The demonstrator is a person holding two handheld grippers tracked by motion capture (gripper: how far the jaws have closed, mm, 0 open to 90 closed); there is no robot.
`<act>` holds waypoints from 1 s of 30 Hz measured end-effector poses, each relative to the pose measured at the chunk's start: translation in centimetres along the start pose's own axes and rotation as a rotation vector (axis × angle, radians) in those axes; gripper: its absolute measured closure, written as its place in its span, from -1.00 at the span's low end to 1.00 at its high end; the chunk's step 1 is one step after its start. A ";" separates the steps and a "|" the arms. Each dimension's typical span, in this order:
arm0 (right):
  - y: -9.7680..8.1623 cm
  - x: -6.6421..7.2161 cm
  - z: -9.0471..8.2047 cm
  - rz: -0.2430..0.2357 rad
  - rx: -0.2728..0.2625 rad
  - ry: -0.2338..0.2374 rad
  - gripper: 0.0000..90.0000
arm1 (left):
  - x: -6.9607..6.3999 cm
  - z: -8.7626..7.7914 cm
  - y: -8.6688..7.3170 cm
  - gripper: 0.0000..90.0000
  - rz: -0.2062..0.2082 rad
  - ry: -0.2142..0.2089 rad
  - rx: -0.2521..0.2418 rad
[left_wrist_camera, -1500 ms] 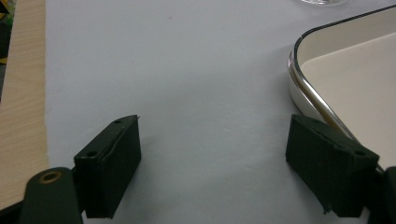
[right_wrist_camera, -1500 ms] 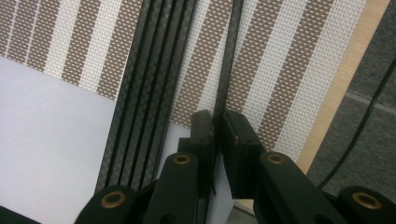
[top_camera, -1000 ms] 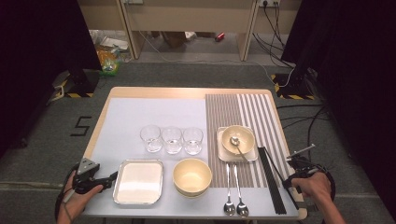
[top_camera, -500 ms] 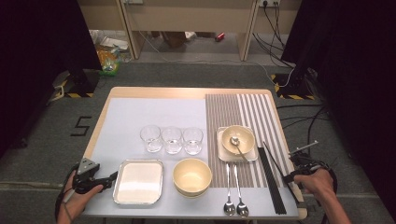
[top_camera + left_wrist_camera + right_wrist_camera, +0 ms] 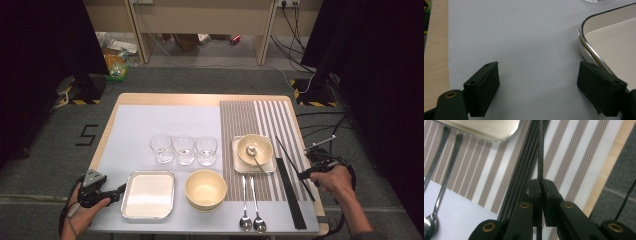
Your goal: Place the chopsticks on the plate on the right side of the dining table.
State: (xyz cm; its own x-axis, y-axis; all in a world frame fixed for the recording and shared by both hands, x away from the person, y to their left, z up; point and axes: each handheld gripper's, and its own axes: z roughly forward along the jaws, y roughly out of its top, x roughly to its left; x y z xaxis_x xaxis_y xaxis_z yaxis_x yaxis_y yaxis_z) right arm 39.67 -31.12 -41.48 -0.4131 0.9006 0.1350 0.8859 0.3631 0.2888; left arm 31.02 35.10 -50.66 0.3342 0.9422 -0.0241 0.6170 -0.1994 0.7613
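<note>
My right gripper (image 5: 302, 175) is shut on one thin black chopstick (image 5: 288, 156) and holds it slanted above the striped mat, at the table's right edge. In the right gripper view the chopstick (image 5: 540, 150) runs straight out from between the pressed jaws of that gripper (image 5: 541, 187). The other black chopsticks (image 5: 289, 197) lie flat on the mat beside it. My left gripper (image 5: 118, 190) rests open at the front left, just left of the metal tray (image 5: 148, 195). Its jaws stand wide apart over bare grey mat (image 5: 539, 85), with the tray's rim (image 5: 586, 47) by the right jaw.
A yellow bowl (image 5: 205, 188) sits at front centre, with two spoons (image 5: 251, 220) to its right. Three glasses (image 5: 184, 149) stand in a row mid-table. A small bowl with a spoon (image 5: 254, 149) sits on a square plate. The table's wooden edge (image 5: 320, 212) lies close to my right hand.
My right hand has risen and moved away from the front edge, lifting one chopstick off the pile so it now slants. The left gripper has stayed put.
</note>
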 end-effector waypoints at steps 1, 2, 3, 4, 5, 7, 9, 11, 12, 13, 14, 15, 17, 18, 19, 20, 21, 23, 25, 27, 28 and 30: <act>0.4 0.4 0.0 0.011 0.009 -0.001 0.91 | 0.0 0.0 0.0 -0.62 0.000 0.000 0.000; 0.9 0.6 0.1 -0.005 0.006 0.000 0.91 | 0.0 0.0 0.0 -0.62 0.000 0.000 0.000; 1.2 0.6 0.2 -0.015 0.001 -0.002 0.91 | 0.0 0.0 0.0 -0.62 0.000 -0.001 0.000; 1.5 0.8 0.3 -0.010 0.005 -0.003 0.91 | 0.0 0.0 0.0 -0.62 0.000 -0.001 0.000; 1.9 1.0 0.4 -0.016 0.002 -0.001 0.91 | 0.0 0.0 0.0 -0.62 -0.001 -0.001 0.000; 2.5 1.1 0.6 -0.026 0.007 -0.009 0.91 | 0.0 0.0 0.0 -0.62 0.000 0.000 0.000; 3.0 1.4 0.9 -0.027 0.007 -0.009 0.91 | 0.0 0.0 0.0 -0.62 -0.001 -0.002 0.000; 3.5 1.4 1.2 -0.036 0.002 -0.010 0.91 | 0.0 0.0 0.0 -0.62 0.000 -0.002 0.001; 3.8 1.5 1.3 -0.041 0.005 -0.013 0.91 | 0.0 0.0 0.0 -0.62 0.000 -0.001 0.000; 4.1 1.6 1.5 -0.045 0.009 -0.018 0.91 | 0.0 0.0 0.0 -0.62 0.000 -0.001 0.000; 4.4 1.8 1.6 -0.050 0.016 -0.025 0.91 | 0.0 0.0 0.0 -0.62 0.000 -0.001 0.000; 4.6 1.8 1.7 -0.054 0.017 -0.029 0.91 | 0.0 0.0 0.0 -0.62 -0.001 -0.001 0.000; 5.1 2.0 1.9 -0.065 0.012 -0.029 0.91 | 0.0 0.0 0.0 -0.62 -0.001 -0.001 0.000; 5.4 2.0 2.0 -0.071 0.015 -0.035 0.91 | 0.0 0.0 0.0 -0.62 0.000 -0.001 -0.001; 5.6 2.2 2.1 -0.073 0.019 -0.037 0.91 | 0.0 0.0 0.0 -0.62 0.000 0.000 0.000; 5.8 2.3 2.2 -0.087 0.019 -0.036 0.91 | 0.0 0.0 0.0 -0.62 0.000 0.000 0.000; 6.0 2.5 2.4 -0.089 0.019 -0.037 0.91 | 0.0 0.0 0.0 -0.62 -0.001 -0.001 0.000; 6.4 2.7 2.7 -0.101 0.027 -0.046 0.91 | 0.0 0.0 0.0 -0.62 -0.001 -0.001 0.000; 6.8 2.9 2.9 -0.100 0.033 -0.049 0.91 | 0.0 0.0 0.0 -0.62 0.000 0.000 -0.001; 7.2 3.0 3.2 -0.105 0.033 -0.051 0.91 | 0.0 0.0 0.0 -0.62 -0.001 -0.002 0.000; 7.3 2.9 3.4 -0.108 0.035 -0.055 0.91 | 0.0 0.0 0.0 -0.62 -0.001 -0.002 0.000; 7.6 2.9 3.6 -0.108 0.042 -0.059 0.91 | 0.0 0.0 0.0 -0.62 0.001 0.000 0.000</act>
State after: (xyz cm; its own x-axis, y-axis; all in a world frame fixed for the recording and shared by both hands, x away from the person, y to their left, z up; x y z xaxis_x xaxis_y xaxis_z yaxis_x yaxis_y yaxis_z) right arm 45.93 -24.89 -42.34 -0.4942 0.8679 0.0492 0.8457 0.4669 0.2583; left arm 31.00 35.11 -50.65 0.3353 0.9418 -0.0233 0.6165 -0.2007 0.7614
